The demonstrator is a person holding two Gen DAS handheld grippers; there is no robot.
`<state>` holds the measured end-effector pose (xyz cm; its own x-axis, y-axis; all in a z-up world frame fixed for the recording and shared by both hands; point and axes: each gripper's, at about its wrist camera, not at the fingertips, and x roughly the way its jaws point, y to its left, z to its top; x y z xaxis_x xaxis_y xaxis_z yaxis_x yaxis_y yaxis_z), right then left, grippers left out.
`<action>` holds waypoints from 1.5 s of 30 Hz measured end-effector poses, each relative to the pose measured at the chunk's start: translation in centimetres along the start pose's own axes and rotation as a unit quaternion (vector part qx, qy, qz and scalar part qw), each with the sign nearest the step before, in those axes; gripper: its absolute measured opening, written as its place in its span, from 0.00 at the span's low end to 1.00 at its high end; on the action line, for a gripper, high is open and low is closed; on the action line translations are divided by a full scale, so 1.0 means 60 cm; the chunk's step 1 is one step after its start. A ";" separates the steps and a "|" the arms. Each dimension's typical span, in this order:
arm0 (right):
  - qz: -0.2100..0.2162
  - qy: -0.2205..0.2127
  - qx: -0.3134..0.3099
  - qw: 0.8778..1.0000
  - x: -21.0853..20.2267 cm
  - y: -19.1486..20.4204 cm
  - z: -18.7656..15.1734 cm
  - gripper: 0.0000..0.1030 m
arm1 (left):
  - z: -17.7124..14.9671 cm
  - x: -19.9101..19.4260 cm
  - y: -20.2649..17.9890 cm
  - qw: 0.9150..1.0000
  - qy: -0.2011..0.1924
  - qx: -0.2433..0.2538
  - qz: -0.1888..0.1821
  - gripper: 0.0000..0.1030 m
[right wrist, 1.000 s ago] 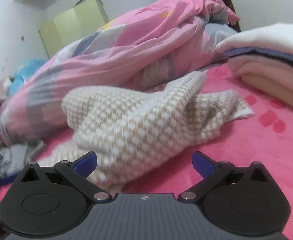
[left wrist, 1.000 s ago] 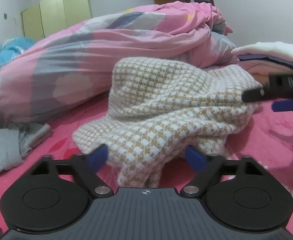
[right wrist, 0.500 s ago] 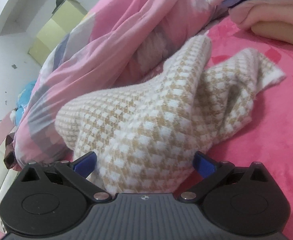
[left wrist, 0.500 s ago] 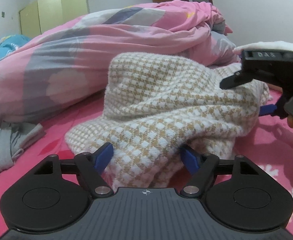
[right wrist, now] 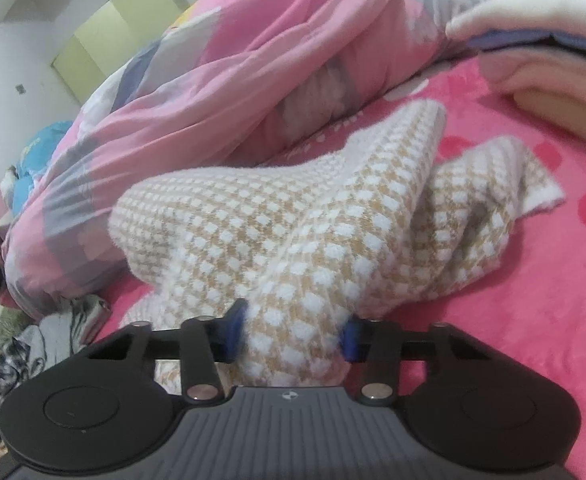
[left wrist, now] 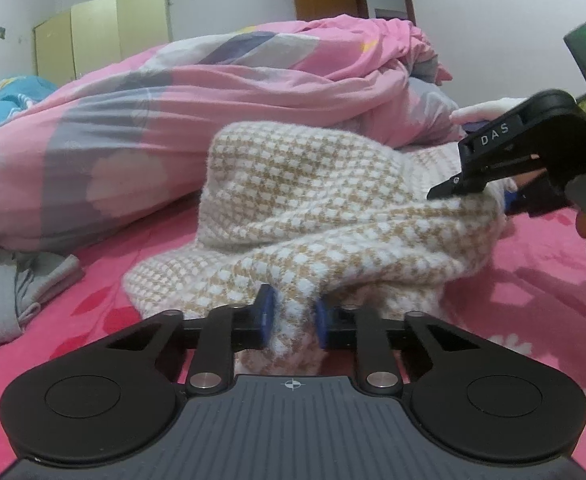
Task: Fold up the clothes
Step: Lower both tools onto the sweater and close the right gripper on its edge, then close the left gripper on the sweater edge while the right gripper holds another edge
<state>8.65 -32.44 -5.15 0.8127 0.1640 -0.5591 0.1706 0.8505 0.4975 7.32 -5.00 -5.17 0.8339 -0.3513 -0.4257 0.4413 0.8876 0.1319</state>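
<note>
Presently: houndstooth knit garment, heaped on the pink bed. Left tongs closing, pads pinching a hem fold. Right tongs closing around a thick bunch. Risk: several layers caught together, so the garment may lift bunched.

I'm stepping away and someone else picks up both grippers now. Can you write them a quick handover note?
Left gripper: jaws closing, pinching a fold of the checked knit garment.
Right gripper: jaws closing around a thicker bunch of the same garment.
Garment: crumpled on the pink bedsheet, in front of the pink duvet. Folded stack at far right.
Done: both grips about taken.
Left: lift, spread flat, fold.
</note>
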 end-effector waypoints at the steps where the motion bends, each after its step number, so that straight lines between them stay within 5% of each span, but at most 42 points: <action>1: 0.000 -0.002 -0.002 1.000 -0.005 0.002 -0.001 0.36 | -0.001 -0.003 0.000 1.000 0.000 -0.003 -0.002 0.13; 11: 0.013 -0.008 -0.007 1.000 -0.058 0.022 -0.019 0.25 | -0.008 -0.066 0.022 0.999 -0.023 -0.038 -0.032 0.04; 19: 0.031 -0.014 -0.006 0.999 -0.125 0.030 -0.052 0.17 | -0.004 -0.144 -0.015 0.994 -0.066 0.010 -0.083 0.00; 26: 0.047 -0.025 -0.002 0.999 -0.200 0.023 -0.091 0.00 | -0.016 -0.154 -0.003 0.994 -0.031 -0.035 -0.103 0.01; 28: 0.057 -0.025 -0.001 0.998 -0.218 0.017 -0.100 0.00 | -0.018 -0.153 0.006 0.995 -0.024 -0.045 -0.090 0.10; 32: 0.064 -0.033 0.009 0.997 -0.246 0.003 -0.104 0.01 | -0.018 -0.152 0.018 0.996 -0.027 -0.050 -0.069 0.51; 34: 0.074 -0.030 0.044 0.996 -0.247 -0.015 -0.102 0.10 | -0.018 -0.152 0.018 0.997 -0.034 -0.038 -0.055 0.63; 37: 0.090 -0.028 0.097 0.991 -0.243 -0.044 -0.100 0.56 | -0.018 -0.144 0.015 0.999 -0.037 -0.010 -0.033 0.71; 38: 0.095 -0.029 0.112 0.989 -0.239 -0.053 -0.099 0.64 | -0.019 -0.139 0.014 0.999 -0.036 0.001 -0.025 0.76; 45: 0.128 -0.014 0.219 0.967 -0.170 -0.112 -0.082 0.82 | -0.021 -0.088 -0.004 0.997 -0.018 0.072 -0.006 0.78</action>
<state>-3.55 -37.34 -6.06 0.8733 0.3221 -0.3654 0.1766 0.4899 0.8537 2.40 -3.03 -4.07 0.8387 -0.3745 -0.3955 0.4922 0.8320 0.2561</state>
